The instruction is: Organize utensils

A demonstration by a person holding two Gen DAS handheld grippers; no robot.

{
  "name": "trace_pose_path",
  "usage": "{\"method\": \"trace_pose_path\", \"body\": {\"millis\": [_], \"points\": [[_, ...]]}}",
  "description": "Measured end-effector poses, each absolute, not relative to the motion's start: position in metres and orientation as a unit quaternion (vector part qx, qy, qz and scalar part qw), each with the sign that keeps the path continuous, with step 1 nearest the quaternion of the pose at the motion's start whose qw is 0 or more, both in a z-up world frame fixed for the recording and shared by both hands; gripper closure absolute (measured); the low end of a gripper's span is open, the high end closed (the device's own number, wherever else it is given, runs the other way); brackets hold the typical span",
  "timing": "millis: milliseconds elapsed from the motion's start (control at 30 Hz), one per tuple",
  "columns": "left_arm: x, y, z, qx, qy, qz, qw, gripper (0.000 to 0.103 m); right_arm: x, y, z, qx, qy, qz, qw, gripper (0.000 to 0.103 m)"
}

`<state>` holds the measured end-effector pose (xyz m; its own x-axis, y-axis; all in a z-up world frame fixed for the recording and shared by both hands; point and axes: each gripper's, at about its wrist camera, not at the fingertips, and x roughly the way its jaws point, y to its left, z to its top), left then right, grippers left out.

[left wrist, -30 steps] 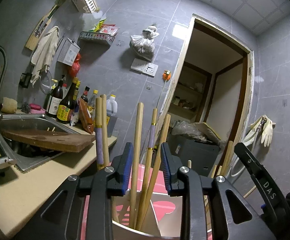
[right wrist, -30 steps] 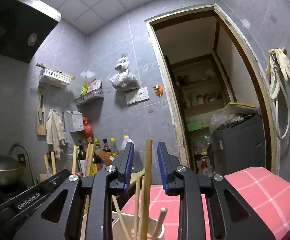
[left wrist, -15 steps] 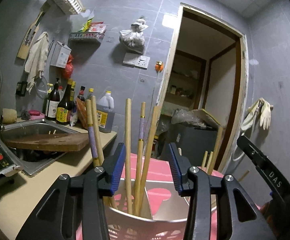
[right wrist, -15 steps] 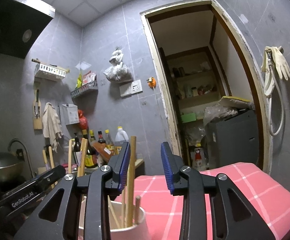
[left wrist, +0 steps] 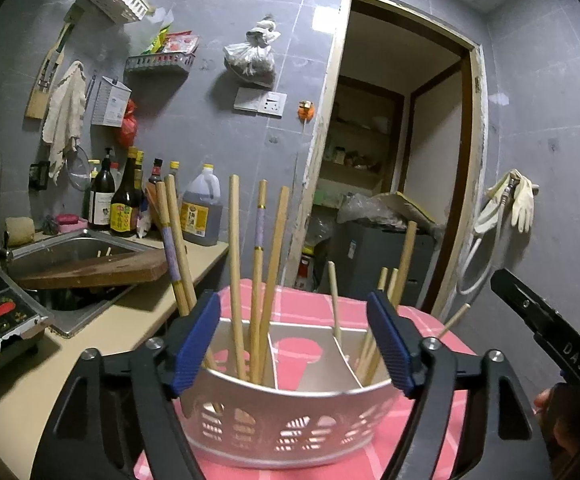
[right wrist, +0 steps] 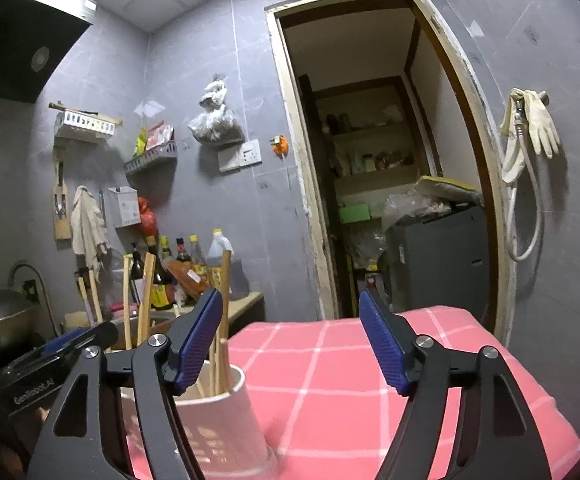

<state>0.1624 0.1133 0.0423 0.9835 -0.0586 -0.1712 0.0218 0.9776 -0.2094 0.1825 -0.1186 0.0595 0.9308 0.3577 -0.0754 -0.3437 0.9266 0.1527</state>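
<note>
On a pink checked tablecloth (left wrist: 310, 308), wooden chopsticks (left wrist: 255, 272) stand in a perforated, three-compartment white holder (left wrist: 285, 424). The left gripper (left wrist: 296, 344), marked "GenRobot.AI", and right gripper (right wrist: 292, 340), marked "DAS", now gape empty, having spread wider and drawn back within a second.

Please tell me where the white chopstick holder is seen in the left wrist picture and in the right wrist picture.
Left wrist: the white chopstick holder sits low in the middle, between the fingers of the open left gripper.
Right wrist: it is at the lower left, partly behind the left finger of the right gripper.
Shared landmark: the pink checked cloth.
</note>
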Motion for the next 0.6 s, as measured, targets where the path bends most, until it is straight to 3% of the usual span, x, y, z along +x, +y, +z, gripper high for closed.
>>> {"method": "trace_pose_path", "body": {"millis": [433, 600], "points": [[0.143, 0.097, 0.039, -0.09, 0.124, -0.024, 0.988, 0.004, 0.151, -0.153, 0.06, 0.052, 0.09, 0.16, 0.982, 0.004], [0.133, 0.089, 0.036, -0.079, 0.135, -0.024, 0.987, 0.002, 0.141, -0.162, 0.06, 0.041, 0.102, 0.153, 0.982, 0.0]]}}
